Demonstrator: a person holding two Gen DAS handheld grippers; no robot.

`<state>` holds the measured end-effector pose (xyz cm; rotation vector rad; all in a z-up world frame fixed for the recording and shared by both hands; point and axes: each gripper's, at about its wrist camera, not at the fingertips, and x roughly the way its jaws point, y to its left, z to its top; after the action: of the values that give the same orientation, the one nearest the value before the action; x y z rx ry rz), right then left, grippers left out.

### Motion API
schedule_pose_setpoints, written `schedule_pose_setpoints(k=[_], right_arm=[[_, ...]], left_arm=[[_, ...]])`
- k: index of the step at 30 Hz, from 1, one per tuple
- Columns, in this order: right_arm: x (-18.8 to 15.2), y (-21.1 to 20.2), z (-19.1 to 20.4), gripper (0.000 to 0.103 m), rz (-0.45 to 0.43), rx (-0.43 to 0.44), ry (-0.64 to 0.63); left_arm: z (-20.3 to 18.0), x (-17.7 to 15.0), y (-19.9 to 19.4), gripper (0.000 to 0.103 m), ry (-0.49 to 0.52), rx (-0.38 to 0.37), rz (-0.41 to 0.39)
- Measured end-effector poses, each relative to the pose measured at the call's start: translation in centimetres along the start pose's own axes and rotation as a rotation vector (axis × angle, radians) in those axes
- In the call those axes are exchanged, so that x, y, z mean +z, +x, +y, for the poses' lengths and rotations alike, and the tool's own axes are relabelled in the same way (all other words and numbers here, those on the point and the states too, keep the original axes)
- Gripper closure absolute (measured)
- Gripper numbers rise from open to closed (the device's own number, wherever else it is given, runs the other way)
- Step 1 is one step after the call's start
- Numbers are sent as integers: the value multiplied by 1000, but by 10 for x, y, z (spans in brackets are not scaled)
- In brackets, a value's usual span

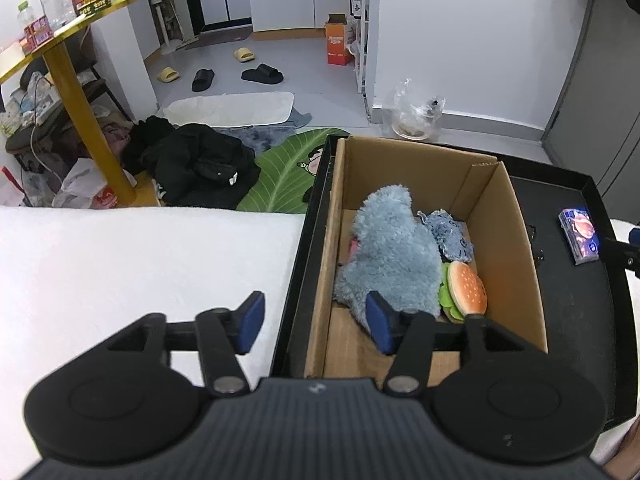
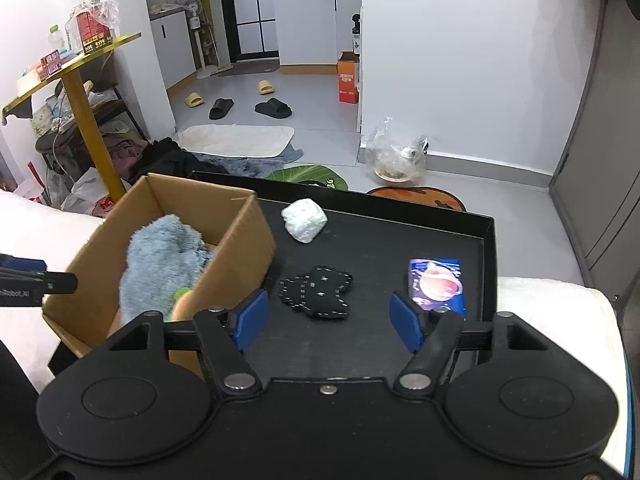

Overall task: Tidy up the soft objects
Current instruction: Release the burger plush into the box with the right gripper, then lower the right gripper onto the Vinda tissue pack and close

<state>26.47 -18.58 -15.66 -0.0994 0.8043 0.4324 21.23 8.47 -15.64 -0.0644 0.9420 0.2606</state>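
A cardboard box [image 1: 516, 240] stands in a black tray [image 1: 576, 304]. It holds a fluffy blue plush [image 1: 392, 252], a small blue-grey cloth piece [image 1: 452, 236] and a burger plush [image 1: 466, 286]. My left gripper [image 1: 316, 322] is open and empty, straddling the box's left wall. My right gripper [image 2: 330, 318] is open and empty, just in front of a black dotted cloth [image 2: 318, 292] on the tray [image 2: 400, 236]. A white soft lump [image 2: 304, 220] lies farther back, and a blue tissue pack [image 2: 438, 284] lies by the right finger. The box [image 2: 236, 248] is at the left.
The tray rests on a white blanket [image 1: 140, 264]. Beyond it the floor holds black clothes [image 1: 196, 160], a green leaf mat [image 1: 288, 168], slippers [image 1: 262, 74], a gold-legged table [image 1: 76, 92] and a plastic-wrapped bowl [image 2: 396, 160].
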Motion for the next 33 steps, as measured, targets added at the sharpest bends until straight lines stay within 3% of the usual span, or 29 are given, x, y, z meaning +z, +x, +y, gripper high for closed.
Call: schedule_pose_setpoints(k=[6,18,26,33], right_arm=[[-6,12,-30,27,-6,-14,70],[-5,57,-67,26,23,-27,148],[-10,91,-82,26,61,-67,128],[-14,111,-91,26,69,-44,127]], left_arm=[[-5,1,-2,31,17,34,-6],[-27,9,3,19,95,94,8],[-45,8,16,17,149,137,15],[-47,9,17,17,150,171,16]])
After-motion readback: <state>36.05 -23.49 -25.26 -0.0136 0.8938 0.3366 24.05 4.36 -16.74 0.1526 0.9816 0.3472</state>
